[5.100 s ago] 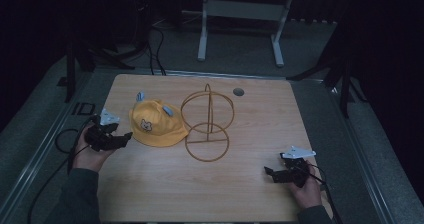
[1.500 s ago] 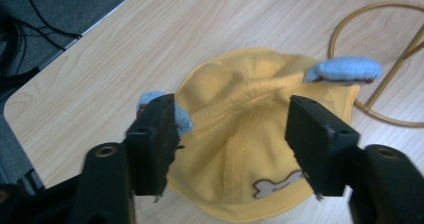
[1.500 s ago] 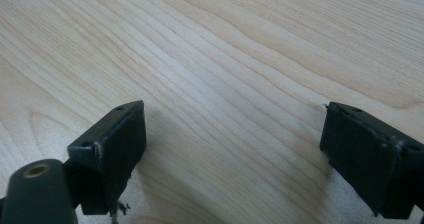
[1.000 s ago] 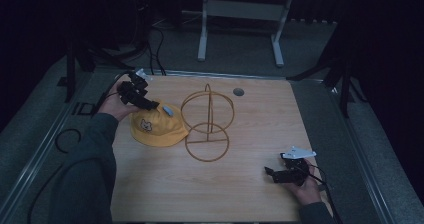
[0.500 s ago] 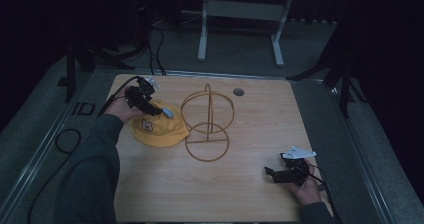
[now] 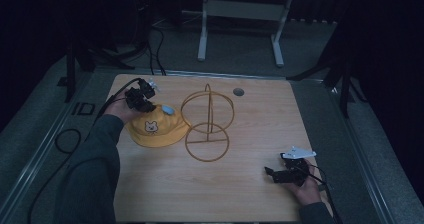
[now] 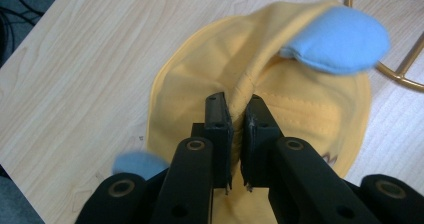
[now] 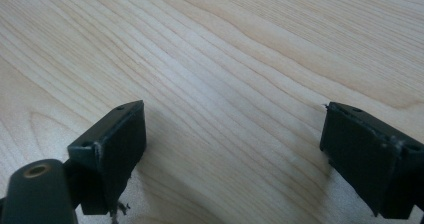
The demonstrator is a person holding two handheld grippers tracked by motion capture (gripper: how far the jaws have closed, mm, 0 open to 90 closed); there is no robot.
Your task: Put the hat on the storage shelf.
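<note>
A yellow hat [image 6: 156, 130] with blue ears and a small bear face lies on the wooden table [image 6: 165, 194] at the left, beside a gold wire stand [image 6: 207, 124]. My left gripper [image 6: 141, 100] sits at the hat's far edge; its jaws have just been closing and now pinch a raised fold of the yellow hat [image 7: 260, 69] at the crown, so my left gripper [image 7: 239, 111] is shut on the cloth. One blue ear [image 7: 340, 39] sticks up beyond the fold. My right gripper [image 6: 272, 174] rests near the table's front right, and my right gripper [image 8: 232, 134] is open over bare wood.
A round grey grommet [image 6: 238, 91] sits in the table near its far edge. Cables trail off the left side onto the floor [image 6: 65, 139]. A white-legged frame [image 6: 240, 9] stands behind the table. The stand's base ring [image 6: 206, 142] lies right of the hat.
My left gripper has come down onto the far side of the hat and closed on a fold of its cloth. The right gripper has stayed where it was.
</note>
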